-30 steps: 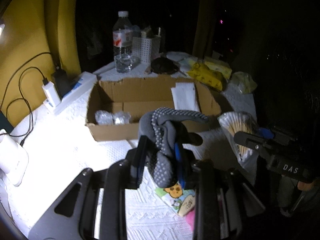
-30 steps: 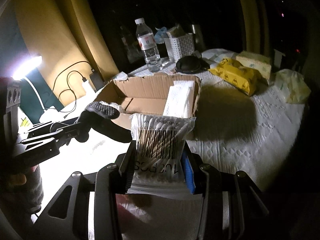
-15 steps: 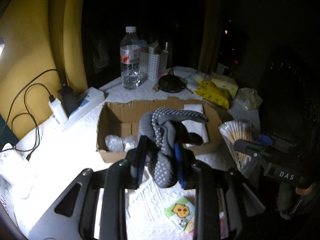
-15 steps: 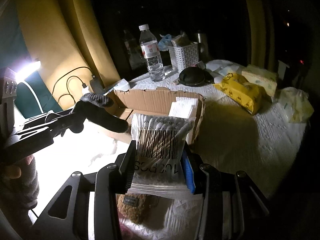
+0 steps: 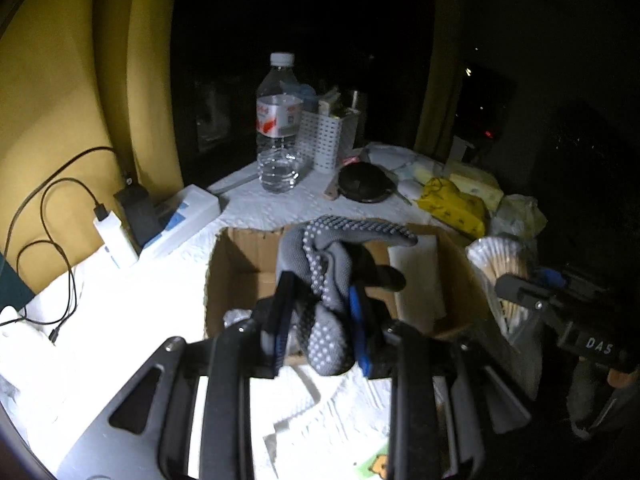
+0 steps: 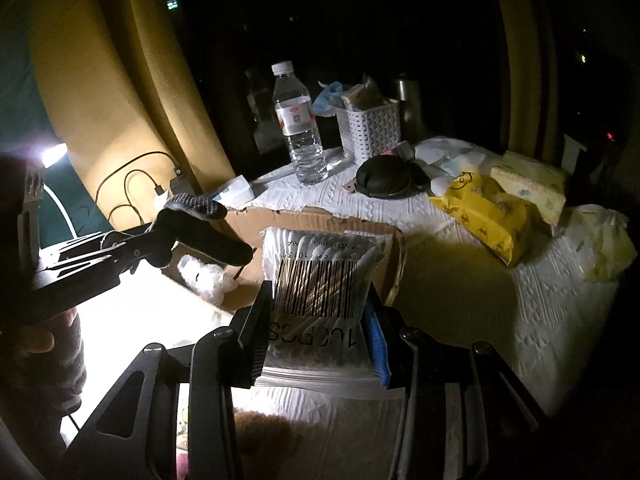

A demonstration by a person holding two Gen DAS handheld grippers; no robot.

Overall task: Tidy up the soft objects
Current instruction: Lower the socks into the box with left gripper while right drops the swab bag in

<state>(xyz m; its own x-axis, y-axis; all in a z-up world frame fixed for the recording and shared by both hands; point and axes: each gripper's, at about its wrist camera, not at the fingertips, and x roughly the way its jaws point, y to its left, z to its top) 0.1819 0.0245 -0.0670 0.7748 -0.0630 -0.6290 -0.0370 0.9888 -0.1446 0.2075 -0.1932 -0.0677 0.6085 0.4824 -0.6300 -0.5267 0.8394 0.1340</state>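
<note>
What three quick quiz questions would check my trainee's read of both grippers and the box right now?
1. True or false: the left gripper is shut on a gray dotted glove.
2. What does the right gripper hold: A) water bottle, B) bag of cotton swabs, C) yellow pack?
3. Fill in: both grippers are close to the open cardboard ____.

Key: 1 true. 2 B. 3 box.
</note>
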